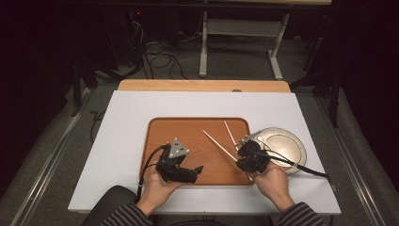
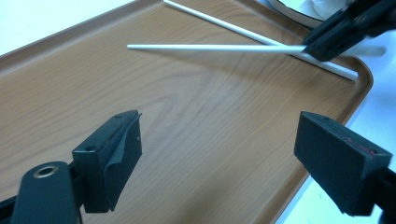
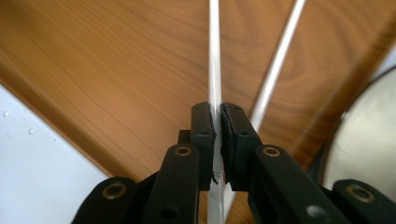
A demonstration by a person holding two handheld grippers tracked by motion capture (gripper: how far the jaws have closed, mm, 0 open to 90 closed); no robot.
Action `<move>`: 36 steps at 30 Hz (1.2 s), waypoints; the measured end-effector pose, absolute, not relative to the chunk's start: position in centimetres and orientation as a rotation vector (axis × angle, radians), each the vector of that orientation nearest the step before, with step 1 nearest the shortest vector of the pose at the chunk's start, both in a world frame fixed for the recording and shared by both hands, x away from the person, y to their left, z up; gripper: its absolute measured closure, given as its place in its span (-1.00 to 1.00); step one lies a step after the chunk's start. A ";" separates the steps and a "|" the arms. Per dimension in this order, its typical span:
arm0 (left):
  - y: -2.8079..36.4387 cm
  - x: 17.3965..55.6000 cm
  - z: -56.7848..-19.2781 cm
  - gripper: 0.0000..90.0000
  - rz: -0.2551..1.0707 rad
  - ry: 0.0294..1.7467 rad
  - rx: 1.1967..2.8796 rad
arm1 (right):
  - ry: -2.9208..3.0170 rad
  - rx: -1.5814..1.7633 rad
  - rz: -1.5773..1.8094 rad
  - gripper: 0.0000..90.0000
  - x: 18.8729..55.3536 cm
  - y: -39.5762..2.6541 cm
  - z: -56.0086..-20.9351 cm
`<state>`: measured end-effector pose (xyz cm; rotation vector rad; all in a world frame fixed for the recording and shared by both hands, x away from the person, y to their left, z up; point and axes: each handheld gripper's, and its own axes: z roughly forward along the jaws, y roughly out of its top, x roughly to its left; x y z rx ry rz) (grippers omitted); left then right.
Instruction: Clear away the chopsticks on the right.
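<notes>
right gripper [image 3: 217, 140]: jaws pinched onto one white chopstick [image 3: 214, 56]; the stick runs straight out ahead between the pads, along the gripper's own line.
held chopstick, high view: near the right end of the wooden tray [image 1: 162, 134], tip pointing up-left toward tray centre; looks lifted off the wood in the left gripper view, where its shadow falls apart from it.
second chopstick [image 3: 279, 56]: lying on the tray just beside the held one, to its right, angled slightly away.
left gripper [image 2: 219, 154]: jaws wide apart, nothing between them, over bare tray at the left-front.
key relation: second chopstick lies nearer the right hand; from the left gripper it sits ahead, long axis crosswise.
plate [image 1: 291, 146]: pale, round, just right of tray.
</notes>
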<state>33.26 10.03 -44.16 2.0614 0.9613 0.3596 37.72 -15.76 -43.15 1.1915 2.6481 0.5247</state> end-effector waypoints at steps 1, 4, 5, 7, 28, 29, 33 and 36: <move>10.0 33.3 -44.2 -0.65 0.360 0.961 2.061 | 2.653 1.194 0.519 0.90 37.8 -15.6 -43.4; 10.0 33.2 -44.1 -0.65 0.360 0.963 2.059 | 2.664 1.195 0.495 0.89 37.7 -15.3 -44.3; 10.0 33.2 -44.1 -0.65 0.361 0.963 2.059 | 2.670 1.191 0.480 0.89 37.7 -15.2 -44.6; 10.1 33.2 -44.1 -0.65 0.361 0.963 2.059 | 2.674 1.188 0.482 0.88 37.6 -15.1 -44.8; 10.1 33.2 -44.2 -0.65 0.361 0.966 2.059 | 2.640 1.103 0.561 1.00 38.3 -14.3 -45.7; 10.1 33.2 -44.1 -0.65 0.362 0.965 2.058 | 2.629 1.111 0.549 1.00 38.4 -14.5 -45.6; 10.2 33.1 -44.1 -0.65 0.365 0.967 2.057 | 2.591 1.143 0.533 1.00 38.7 -15.2 -45.6; 10.2 33.0 -44.1 -0.65 0.366 0.966 2.059 | 2.581 1.144 0.522 1.00 38.9 -15.5 -45.6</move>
